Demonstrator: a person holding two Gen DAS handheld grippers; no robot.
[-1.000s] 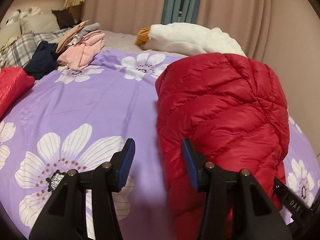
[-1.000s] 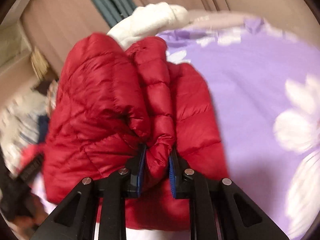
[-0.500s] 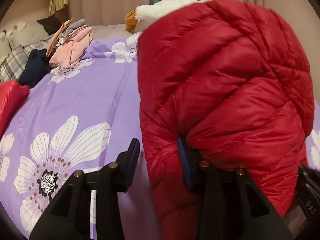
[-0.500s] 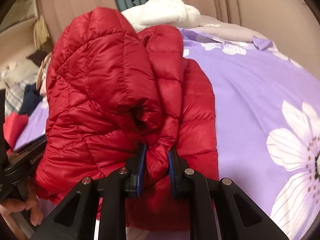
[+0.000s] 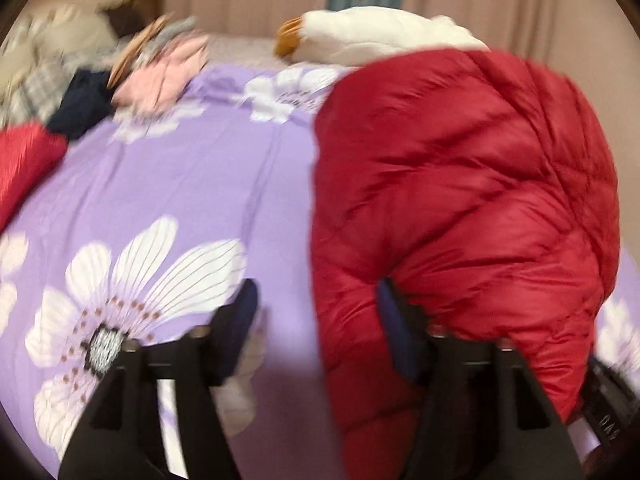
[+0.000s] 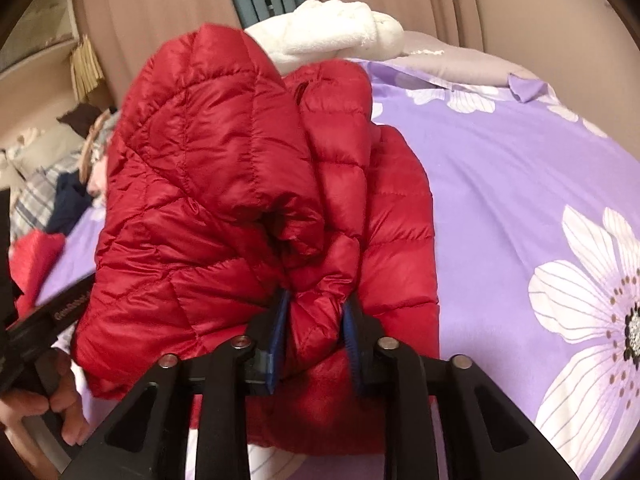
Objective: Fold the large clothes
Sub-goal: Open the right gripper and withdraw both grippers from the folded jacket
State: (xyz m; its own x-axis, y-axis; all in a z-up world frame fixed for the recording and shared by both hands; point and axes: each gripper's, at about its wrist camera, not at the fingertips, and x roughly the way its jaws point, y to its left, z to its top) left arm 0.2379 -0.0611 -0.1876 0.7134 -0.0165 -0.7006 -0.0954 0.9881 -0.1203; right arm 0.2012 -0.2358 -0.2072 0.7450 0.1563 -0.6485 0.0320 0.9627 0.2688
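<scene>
A red quilted down jacket lies bunched on the purple flowered bedspread. My left gripper is open; the jacket's left edge hangs between its fingers and drapes over the right finger. In the right wrist view the same jacket is folded over itself, and my right gripper is shut on a bunched fold of it, held a little above the bedspread.
A white plush toy lies behind the jacket by the curtain. A pile of pink, navy and plaid clothes sits at the far left, with another red garment at the left edge.
The jacket rose high in front of the left camera, then dropped back toward the bed. The right gripper keeps its hold; the left stays open.
</scene>
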